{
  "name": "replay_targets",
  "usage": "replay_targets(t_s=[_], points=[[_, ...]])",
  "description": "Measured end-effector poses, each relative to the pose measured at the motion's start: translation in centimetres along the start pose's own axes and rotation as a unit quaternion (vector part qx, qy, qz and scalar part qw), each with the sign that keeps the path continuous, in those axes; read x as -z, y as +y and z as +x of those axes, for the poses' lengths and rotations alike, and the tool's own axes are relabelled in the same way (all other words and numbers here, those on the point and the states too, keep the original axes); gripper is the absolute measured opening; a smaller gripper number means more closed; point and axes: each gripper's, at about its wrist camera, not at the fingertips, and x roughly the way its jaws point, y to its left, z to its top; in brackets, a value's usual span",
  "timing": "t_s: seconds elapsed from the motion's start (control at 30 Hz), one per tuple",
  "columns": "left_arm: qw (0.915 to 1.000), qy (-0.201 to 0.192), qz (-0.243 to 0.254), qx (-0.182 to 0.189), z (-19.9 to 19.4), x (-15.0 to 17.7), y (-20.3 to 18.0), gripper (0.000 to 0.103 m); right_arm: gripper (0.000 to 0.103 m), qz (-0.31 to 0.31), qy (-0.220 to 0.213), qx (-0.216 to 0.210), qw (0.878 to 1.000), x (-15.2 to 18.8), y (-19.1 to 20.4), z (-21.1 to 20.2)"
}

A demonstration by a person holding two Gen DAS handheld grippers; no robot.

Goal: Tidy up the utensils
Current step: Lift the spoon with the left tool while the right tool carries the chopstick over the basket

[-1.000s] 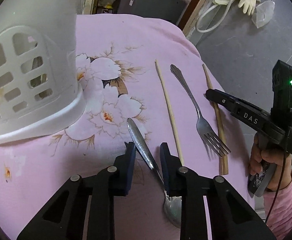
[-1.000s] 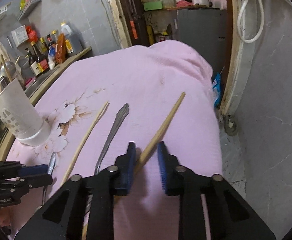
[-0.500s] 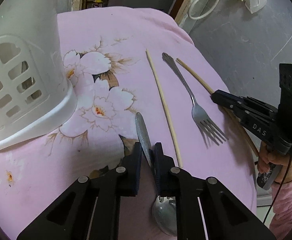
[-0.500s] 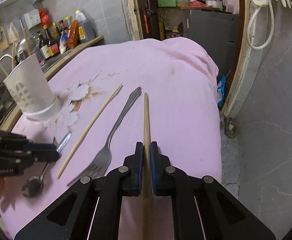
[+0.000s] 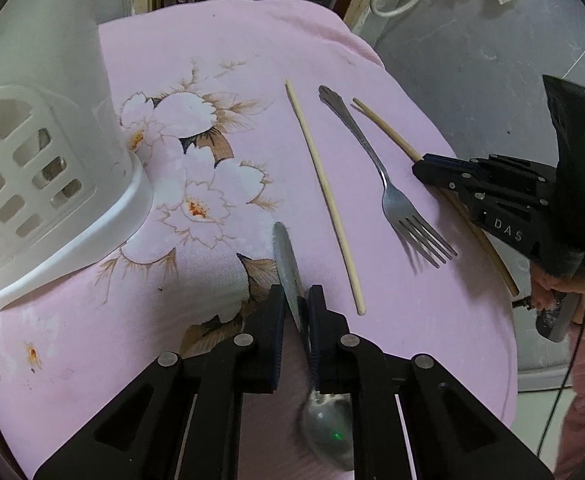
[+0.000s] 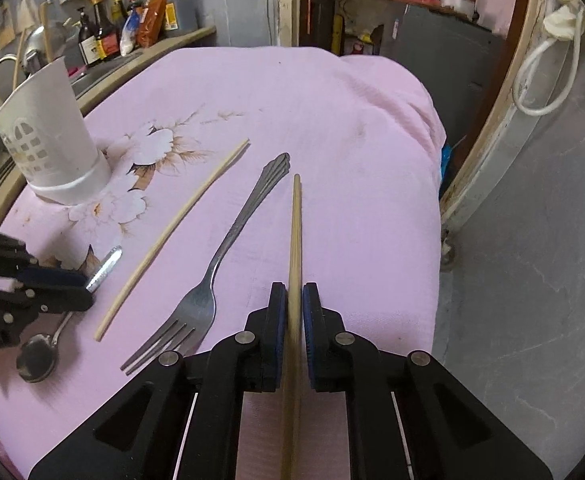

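Left wrist view: left gripper [image 5: 297, 312] clamps one spoon [image 5: 288, 268]
Right gripper [image 6: 295, 312]: clamps one chopstick [image 6: 295, 216]
Loose: one chopstick, one fork [image 5: 392, 192]
Writing: "DAS"

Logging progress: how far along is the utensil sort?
Nothing visibly stowed yet. In hand: left gripper has just closed on the spoon; right gripper has just closed on a chopstick. Left on the pink cloth: fork and second chopstick. All four must reach the white utensil holder.
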Motion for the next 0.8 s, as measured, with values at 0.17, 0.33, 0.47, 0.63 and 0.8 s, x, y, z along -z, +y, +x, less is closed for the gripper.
replay_targets(t_s=[0.17, 0.33, 0.47, 0.63, 0.8], points=[[0.9989, -0.038, -0.014, 0.022, -0.7, 2.0, -0.6, 0.0, 0.005, 0.021, -0.02, -0.011, 1.0, 0.7, 0.1, -1.1], [0.9967, -0.071, -0.018, 0.034, -1.6, 3.9, -0.7, 0.0, 0.005, 0.047, -0.08, -0.036, 0.995, 2.6, 0.6, -2.9], [0.9887, -0.147, -0.01, 0.028, -3.7, 5.6, -1.1, 0.0, 0.005, 0.046, -0.157, -0.043, 0.986, 4.2, 1.8, -5.5], [0.9606, -0.274, -0.031, 0.035, -7.3, 7.4, -0.5, 0.0, 0.005, 0.046, -0.273, -0.031, 0.96, 5.4, 3.4, -8.6], [0.918, -0.394, -0.039, 0.013, -10.8, 7.8, -0.6, 0.0, 0.005, 0.042, -0.378, -0.028, 0.925, 5.3, 5.4, -10.7]])
